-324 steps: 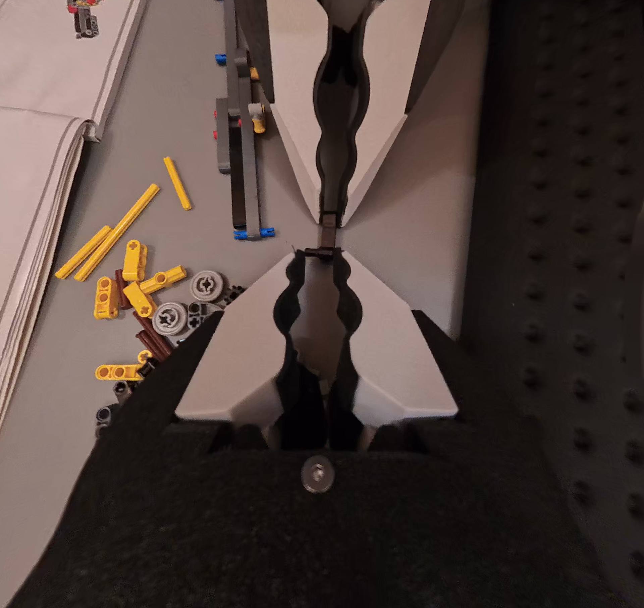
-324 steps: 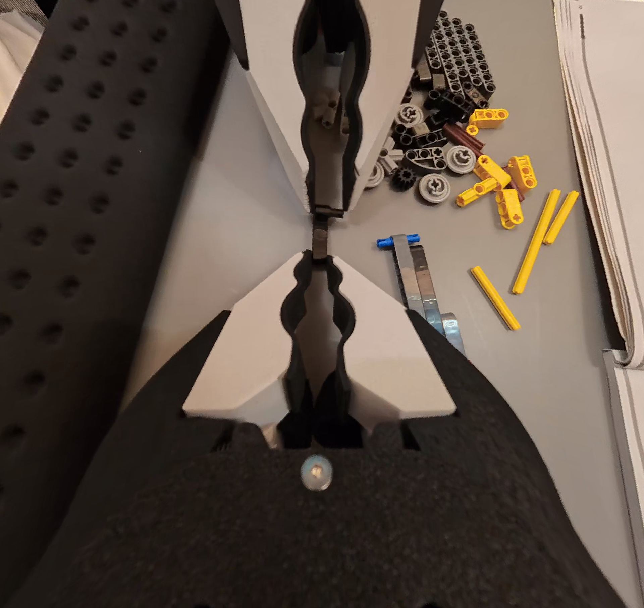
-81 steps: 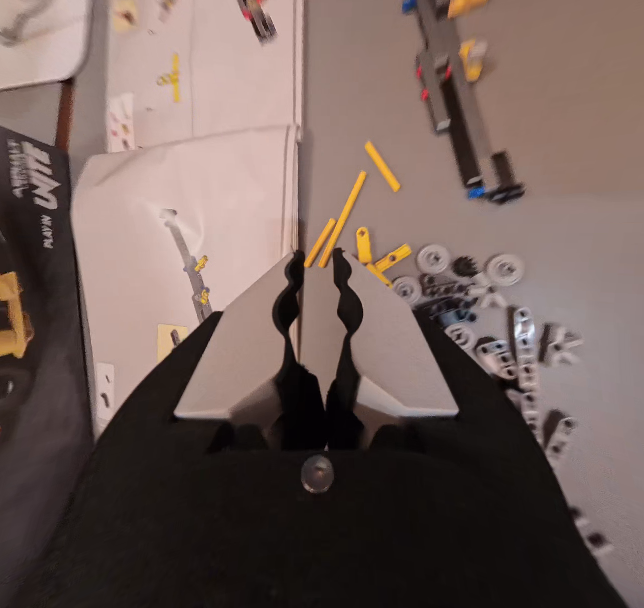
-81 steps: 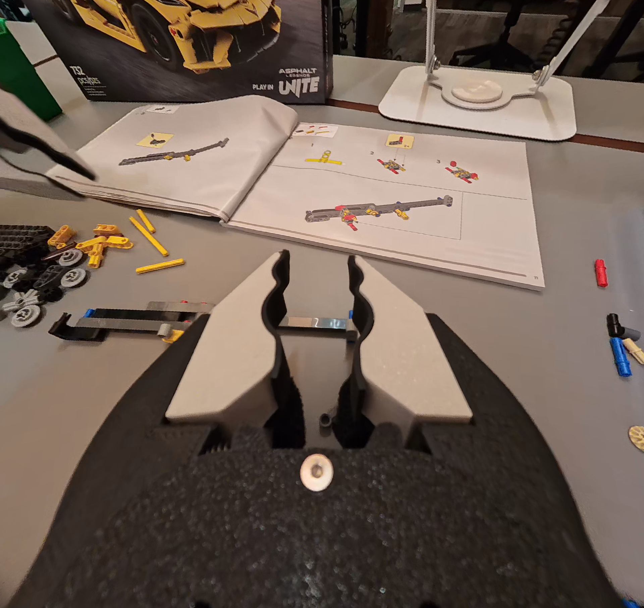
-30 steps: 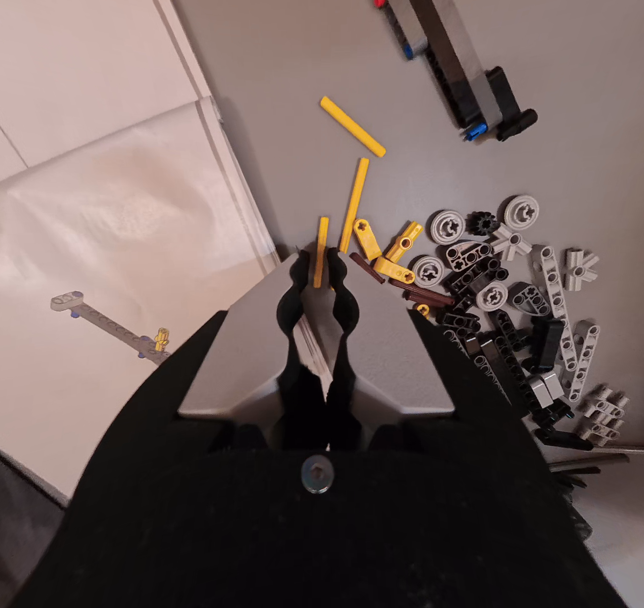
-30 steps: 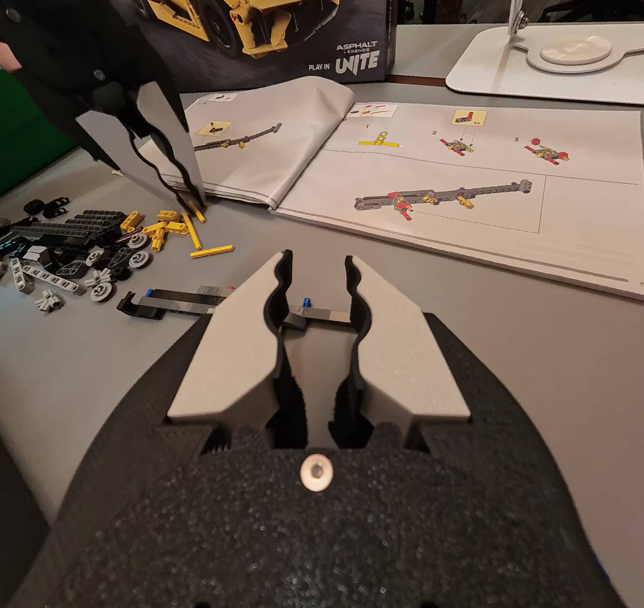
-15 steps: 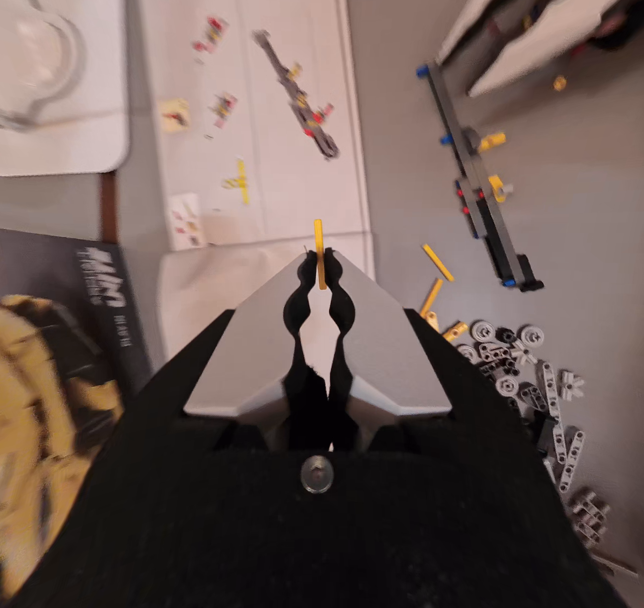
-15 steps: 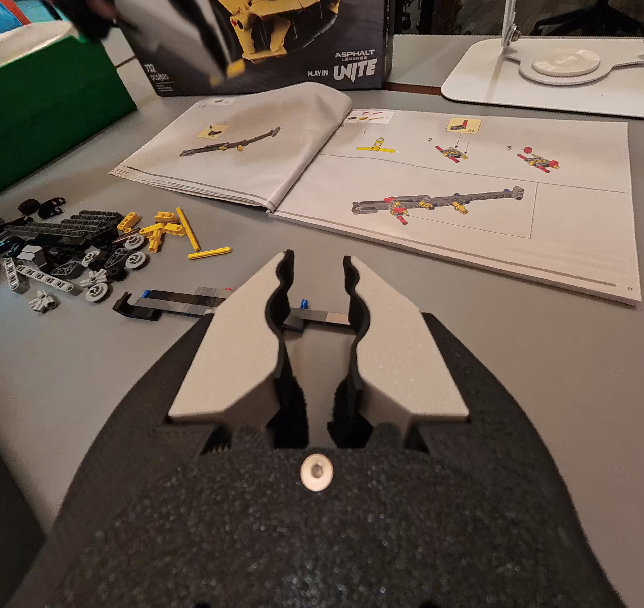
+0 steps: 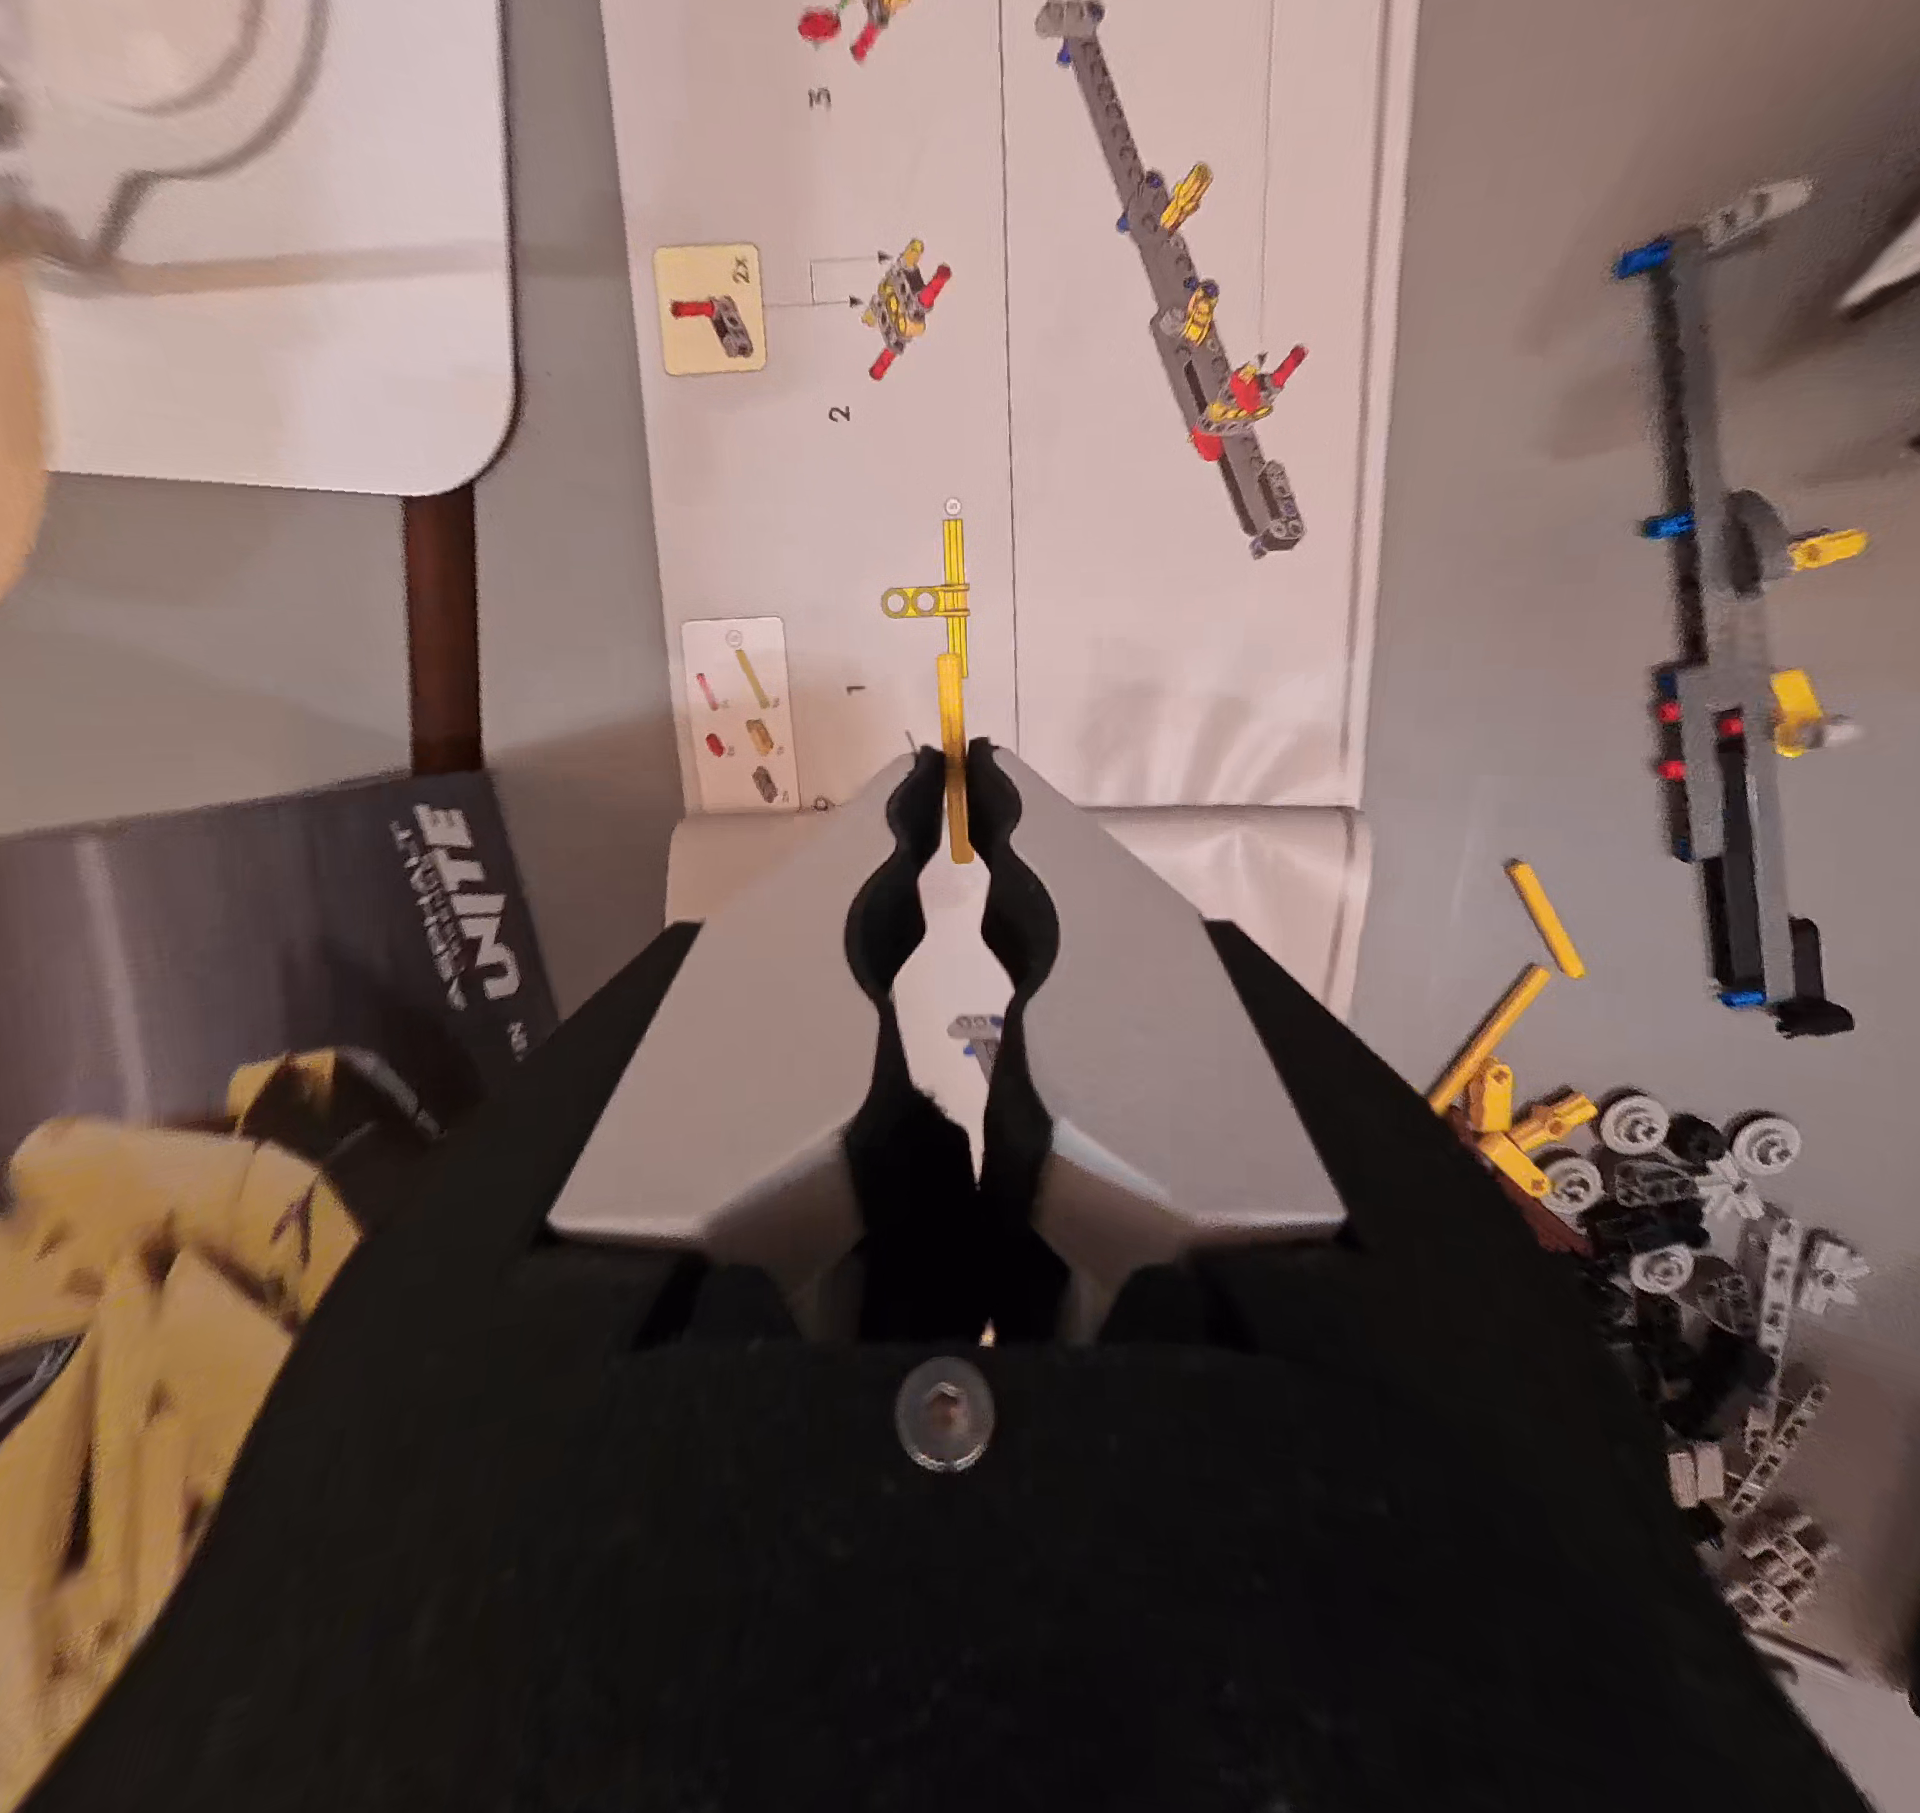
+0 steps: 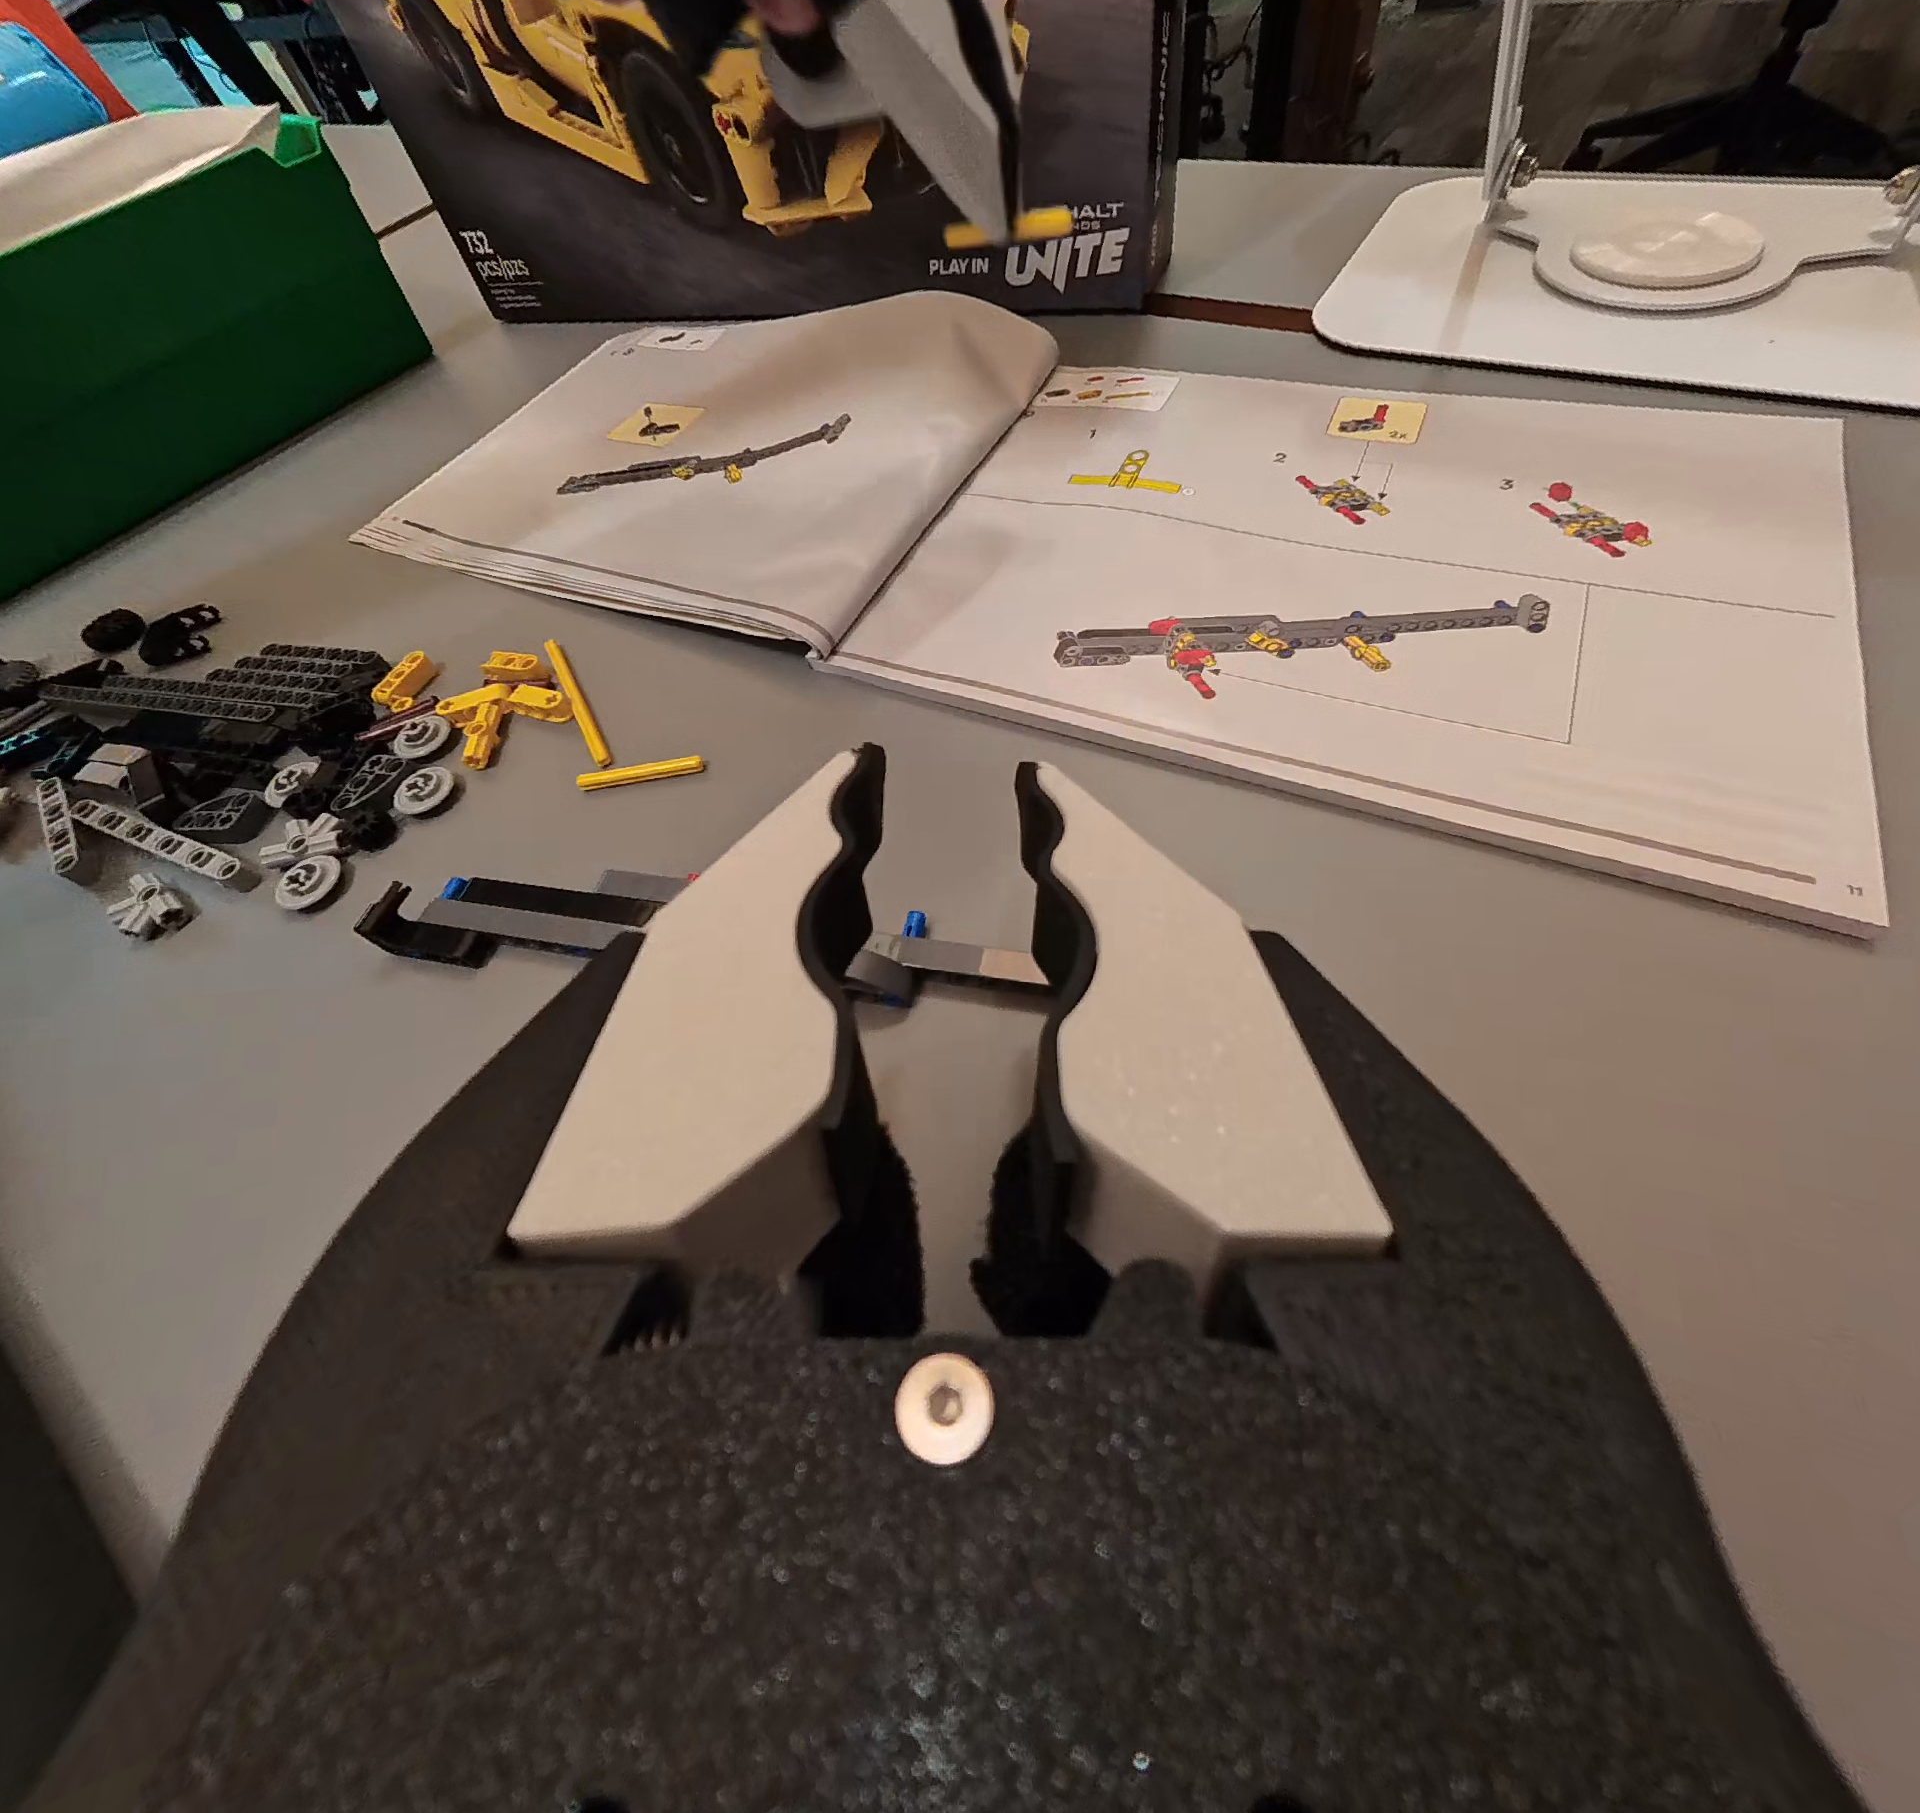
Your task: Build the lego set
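Dim warm indoor light, soft shadows, motion blur and wide-angle edge distortion.

Axle (image 9: 953, 724): glossy yellow plastic. Fingers (image 10: 727, 1015): matt grey, grainy. Gripper body (image 10: 935, 1607): rough black foam-like. Booklet (image 10: 1351, 568): smooth paper. Table (image 10: 1558, 1088): matt grey.

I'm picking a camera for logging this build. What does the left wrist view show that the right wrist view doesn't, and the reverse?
Only the left wrist view shows the left hand-held gripper from behind, shut on the yellow axle, lined up over the booklet's printed axle step.

Only the right wrist view shows the green box and the open, empty right hand-held gripper.

Both show the instruction booklet, set box, loose parts pile, grey beam assembly and white stand base.
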Demonstrator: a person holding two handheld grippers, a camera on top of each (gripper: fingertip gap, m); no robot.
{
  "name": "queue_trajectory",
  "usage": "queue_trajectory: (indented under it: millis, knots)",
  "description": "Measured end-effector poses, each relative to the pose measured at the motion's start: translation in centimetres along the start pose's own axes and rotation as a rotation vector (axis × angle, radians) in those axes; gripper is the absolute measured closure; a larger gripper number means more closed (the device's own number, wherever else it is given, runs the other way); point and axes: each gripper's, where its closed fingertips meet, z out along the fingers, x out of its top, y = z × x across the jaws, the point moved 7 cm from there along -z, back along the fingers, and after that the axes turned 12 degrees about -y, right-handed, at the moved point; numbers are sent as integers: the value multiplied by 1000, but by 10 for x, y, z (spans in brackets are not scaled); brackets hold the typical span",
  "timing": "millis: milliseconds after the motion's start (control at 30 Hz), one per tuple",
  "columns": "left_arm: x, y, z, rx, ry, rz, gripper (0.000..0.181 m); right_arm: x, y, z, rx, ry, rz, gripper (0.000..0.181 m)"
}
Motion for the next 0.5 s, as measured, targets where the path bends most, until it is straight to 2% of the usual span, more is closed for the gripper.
queue_trajectory:
  millis: [200, 267, 500]
  knots:
    - [17, -10, 50, -140, -90, 20, 179, 0, -1, 1, 1, -7, -5, 156]
    - [23, -12, 62, -146, -120, 18, 179, -1, -1, 1, 4, -8, -7, 156]
    - [30, -10, 78, -158, -176, 53, 179, -1, -2, 2, 12, -12, -11, 156]
